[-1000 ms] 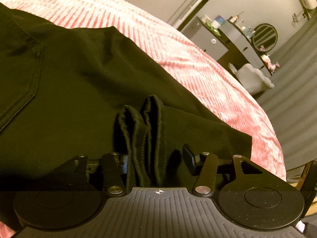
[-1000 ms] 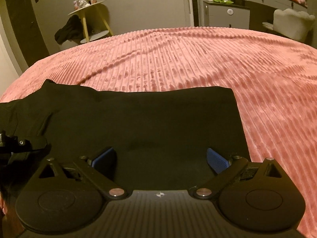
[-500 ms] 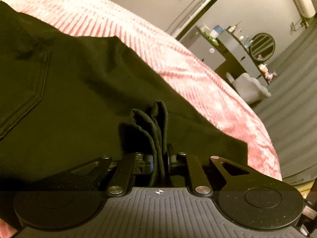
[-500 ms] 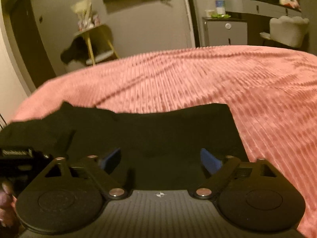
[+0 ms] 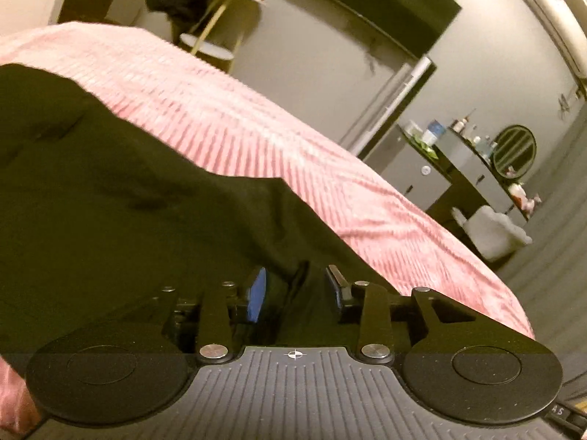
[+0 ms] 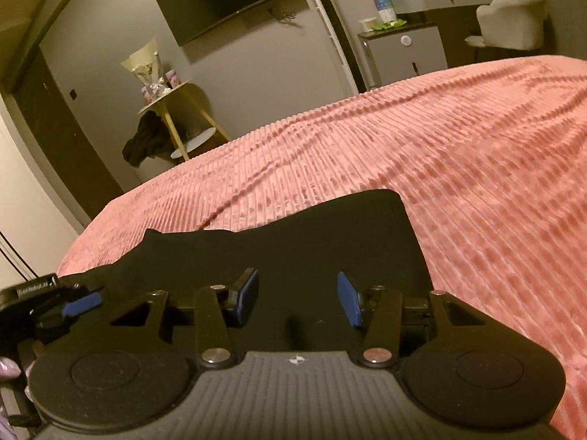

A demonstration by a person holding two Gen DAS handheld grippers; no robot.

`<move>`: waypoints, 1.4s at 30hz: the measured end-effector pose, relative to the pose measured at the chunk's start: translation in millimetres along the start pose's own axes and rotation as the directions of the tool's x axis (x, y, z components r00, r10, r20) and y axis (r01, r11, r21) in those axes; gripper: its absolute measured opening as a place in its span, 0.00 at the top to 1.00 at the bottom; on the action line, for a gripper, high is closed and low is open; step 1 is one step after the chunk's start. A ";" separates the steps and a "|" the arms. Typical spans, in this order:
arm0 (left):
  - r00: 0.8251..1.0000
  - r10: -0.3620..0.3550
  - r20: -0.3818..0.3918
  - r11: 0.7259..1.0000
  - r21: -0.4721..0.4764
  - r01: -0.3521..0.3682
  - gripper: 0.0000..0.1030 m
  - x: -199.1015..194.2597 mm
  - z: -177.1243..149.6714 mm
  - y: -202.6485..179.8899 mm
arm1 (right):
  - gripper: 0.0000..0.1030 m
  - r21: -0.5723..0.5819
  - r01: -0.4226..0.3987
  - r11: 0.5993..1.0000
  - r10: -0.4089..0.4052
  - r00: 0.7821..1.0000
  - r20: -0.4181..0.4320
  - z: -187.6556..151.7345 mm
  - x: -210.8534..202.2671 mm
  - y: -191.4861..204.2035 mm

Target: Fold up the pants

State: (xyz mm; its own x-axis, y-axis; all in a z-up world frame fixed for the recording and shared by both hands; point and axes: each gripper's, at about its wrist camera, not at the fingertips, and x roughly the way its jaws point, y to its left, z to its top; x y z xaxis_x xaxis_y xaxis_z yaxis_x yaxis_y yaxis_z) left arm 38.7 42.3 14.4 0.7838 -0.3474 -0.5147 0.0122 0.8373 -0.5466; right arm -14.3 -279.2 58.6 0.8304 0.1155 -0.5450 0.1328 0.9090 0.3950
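A: How far along is the folding?

B: The black cotton pants (image 5: 121, 220) lie on the pink ribbed bedspread (image 5: 293, 168), already doubled into a compact rectangle. At least one more fold looks due.

A: And the claws?

B: The left claw (image 5: 297, 289) is opening, partly spread, a ridge of cloth between its pads but not pinched. The right claw (image 6: 297, 299) is closing over the near edge, partly spread, gripping nothing yet.
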 end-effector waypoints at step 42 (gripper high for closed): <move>0.973 0.055 -0.226 0.996 0.074 -0.039 0.84 42.9 -21.4 -2.6 | 0.13 -0.059 -0.054 0.997 0.043 0.983 -0.178 -14.2 42.0 15.7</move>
State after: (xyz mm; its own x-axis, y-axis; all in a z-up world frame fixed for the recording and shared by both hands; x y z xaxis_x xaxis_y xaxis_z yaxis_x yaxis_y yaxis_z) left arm 59.0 16.2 -20.5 0.6227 -0.3875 -0.6798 0.0278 0.8792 -0.4757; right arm 14.9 -254.3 31.4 0.7258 0.2241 -0.6504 0.0550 0.9235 0.3796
